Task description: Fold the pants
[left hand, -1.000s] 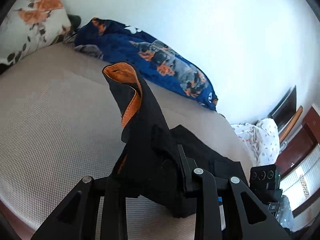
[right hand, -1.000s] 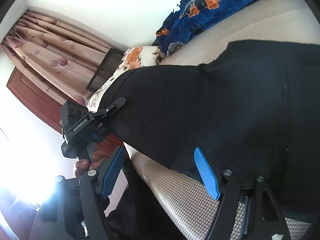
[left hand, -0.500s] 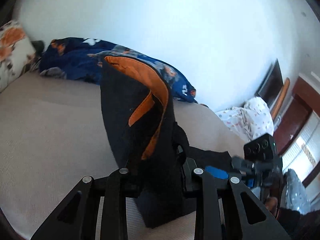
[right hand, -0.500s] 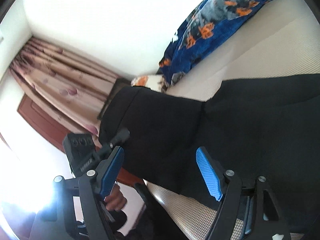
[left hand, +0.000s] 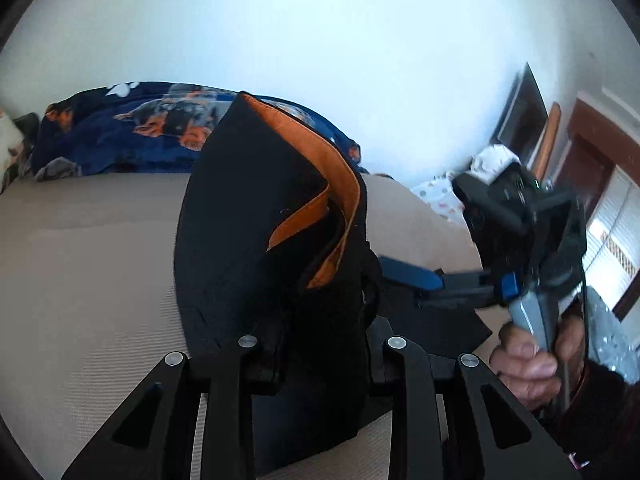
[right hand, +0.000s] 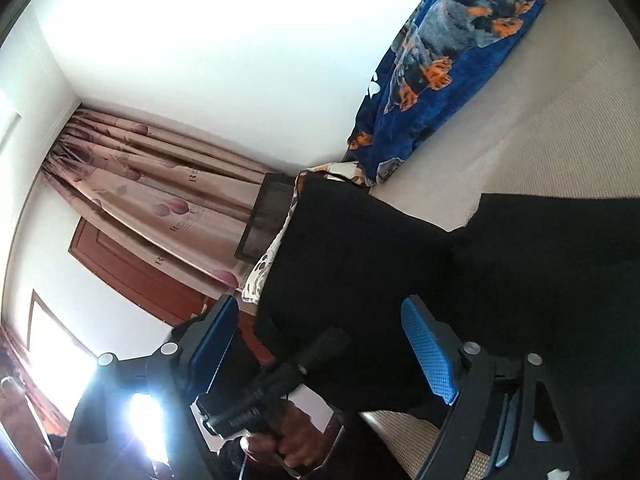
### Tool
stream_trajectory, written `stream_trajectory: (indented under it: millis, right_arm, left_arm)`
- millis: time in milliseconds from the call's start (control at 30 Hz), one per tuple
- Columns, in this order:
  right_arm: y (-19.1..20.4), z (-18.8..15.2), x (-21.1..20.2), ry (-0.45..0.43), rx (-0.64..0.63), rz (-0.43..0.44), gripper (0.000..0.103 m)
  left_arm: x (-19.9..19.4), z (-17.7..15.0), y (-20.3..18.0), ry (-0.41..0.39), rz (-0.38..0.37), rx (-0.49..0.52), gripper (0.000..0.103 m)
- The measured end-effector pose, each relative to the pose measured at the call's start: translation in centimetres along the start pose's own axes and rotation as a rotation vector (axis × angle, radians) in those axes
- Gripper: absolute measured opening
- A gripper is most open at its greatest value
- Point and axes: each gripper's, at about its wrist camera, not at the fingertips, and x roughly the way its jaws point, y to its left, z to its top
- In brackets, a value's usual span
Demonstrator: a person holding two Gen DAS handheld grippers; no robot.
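Left gripper [left hand: 320, 344] pinches the black pants [left hand: 260, 248], lifted off the bed [left hand: 80, 260]; right gripper [right hand: 320, 356] has just opened wide, pads clear of cloth.

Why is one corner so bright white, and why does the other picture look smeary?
Right wrist view: the window sends glare into the lens, washing out the lower left. Left wrist view: the right gripper and the hand holding it look motion-blurred; the pants stay sharper.
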Motion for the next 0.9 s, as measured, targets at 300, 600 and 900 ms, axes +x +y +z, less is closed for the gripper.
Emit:
stream_trajectory:
  millis: [300, 600, 900]
  right_arm:
    - [-3.0, 1.8, -0.9, 0.029, 0.153, -0.014, 0.083]
    - [-5.9, 2.0, -1.4, 0.073, 0.259, -0.108, 0.074]
    - [-8.4, 1.6, -3.5, 0.065, 0.254, -0.193, 0.021]
  left_arm:
    - [3.2, -1.4, -4.2, 0.069, -0.020, 0.110, 0.028]
    - [5.5, -2.9, -8.9, 0.113, -0.002, 0.306, 0.028]
    - [5.7, -3.7, -10.9, 0.113, 0.014, 0.431, 0.051]
